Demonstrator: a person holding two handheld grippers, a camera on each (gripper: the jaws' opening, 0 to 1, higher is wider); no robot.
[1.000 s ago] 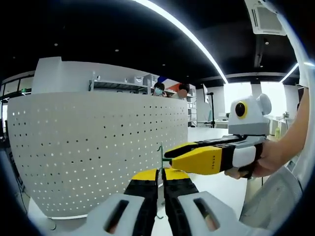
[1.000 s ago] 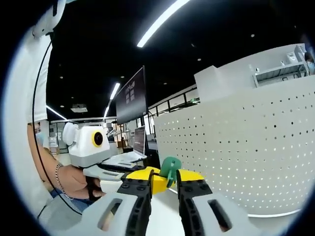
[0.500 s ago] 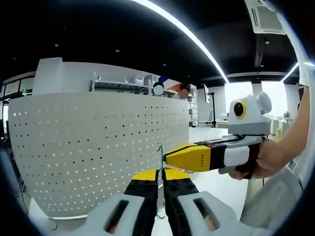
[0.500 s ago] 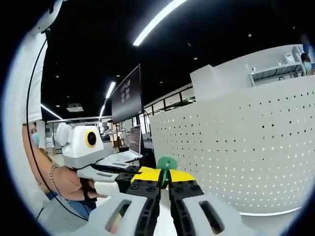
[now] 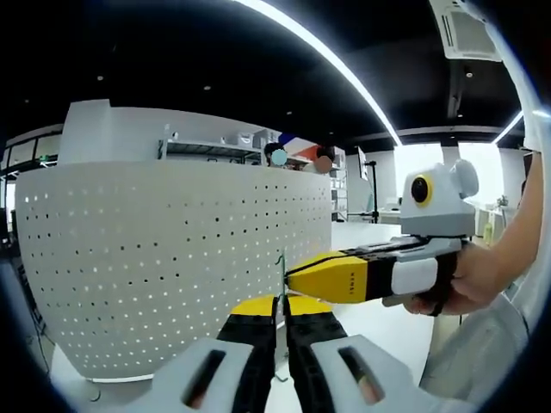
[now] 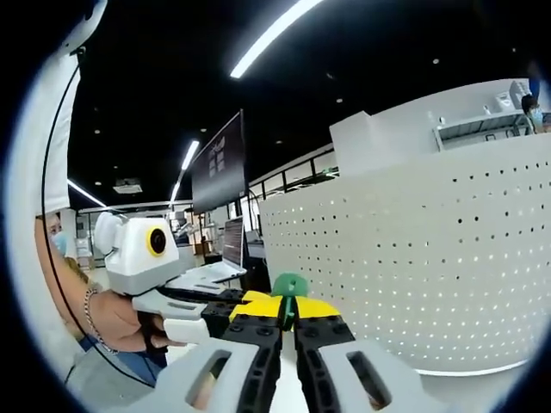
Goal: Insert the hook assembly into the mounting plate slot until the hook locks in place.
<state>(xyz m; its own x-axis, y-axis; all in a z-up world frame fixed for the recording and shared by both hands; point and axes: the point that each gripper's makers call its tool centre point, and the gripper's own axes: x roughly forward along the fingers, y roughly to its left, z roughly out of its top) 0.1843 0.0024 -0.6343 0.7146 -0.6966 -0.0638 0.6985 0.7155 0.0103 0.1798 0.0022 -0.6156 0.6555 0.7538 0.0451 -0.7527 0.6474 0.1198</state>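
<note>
hook (image 6: 288, 292) standing upright, both grippers pinching it | left gripper (image 5: 281, 323) | right gripper (image 6: 287, 325) | plate (image 5: 172, 258) lying at 10 o'clock of left gripper

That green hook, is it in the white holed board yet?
Not yet. Done: both grippers have hold of the hook, the left gripper and right gripper shut on it. It is off the board, touching no hole. Left: insert and lock it.
</note>
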